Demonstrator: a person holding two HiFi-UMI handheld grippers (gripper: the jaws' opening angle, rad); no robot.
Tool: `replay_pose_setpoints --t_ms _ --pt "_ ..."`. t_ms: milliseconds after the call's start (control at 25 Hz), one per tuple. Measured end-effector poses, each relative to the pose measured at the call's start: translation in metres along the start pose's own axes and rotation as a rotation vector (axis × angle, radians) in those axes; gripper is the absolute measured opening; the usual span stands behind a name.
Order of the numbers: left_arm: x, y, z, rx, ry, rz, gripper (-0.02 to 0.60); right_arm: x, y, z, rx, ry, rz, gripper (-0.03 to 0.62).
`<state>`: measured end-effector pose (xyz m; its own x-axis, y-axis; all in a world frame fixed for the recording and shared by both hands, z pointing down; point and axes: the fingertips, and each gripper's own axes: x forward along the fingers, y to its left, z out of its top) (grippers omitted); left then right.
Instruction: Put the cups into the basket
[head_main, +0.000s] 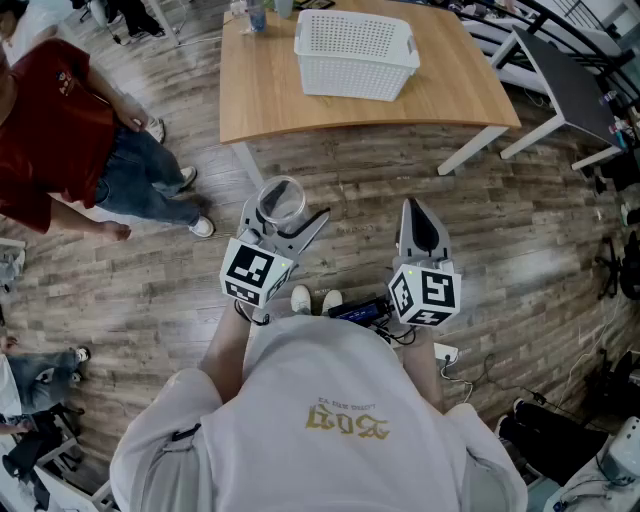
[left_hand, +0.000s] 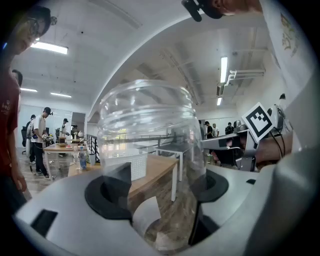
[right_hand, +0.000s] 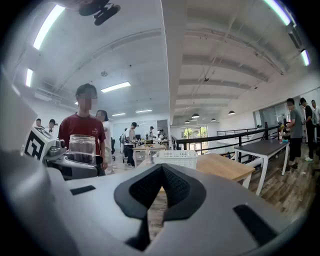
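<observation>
Jaws on the left gripper (left_hand: 157, 192) pinch a clear cup (left_hand: 147, 125) low on its wall, upright and mouth up, out over the wood floor (head_main: 520, 240); the right gripper (right_hand: 160, 192) is pressed together on nothing, just beside it. White basket (head_main: 350, 82) sits on the wooden table (head_main: 265, 105), well ahead and likely out of reach, so I'd call this the carry. Keep the cup level and the squeeze light since thin plastic probably flexes, then come in over the near rim and lower it inside before letting go, staying clear of the person in red (head_main: 60, 130) on the left.
</observation>
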<state>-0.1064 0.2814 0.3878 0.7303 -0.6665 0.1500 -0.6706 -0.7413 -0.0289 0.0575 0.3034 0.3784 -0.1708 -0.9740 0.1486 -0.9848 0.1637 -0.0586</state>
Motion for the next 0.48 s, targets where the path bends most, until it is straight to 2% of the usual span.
replay_pose_setpoints --t_ms 360,480 --pt "0.0032 0.0030 0.0088 -0.020 -0.020 0.015 0.350 0.0002 0.0032 -0.0066 0.002 0.003 0.019 0.009" --pt "0.0062 -0.0019 0.0106 -0.026 -0.019 0.025 0.351 -0.0018 -0.0023 -0.0060 0.042 -0.012 0.040 0.009"
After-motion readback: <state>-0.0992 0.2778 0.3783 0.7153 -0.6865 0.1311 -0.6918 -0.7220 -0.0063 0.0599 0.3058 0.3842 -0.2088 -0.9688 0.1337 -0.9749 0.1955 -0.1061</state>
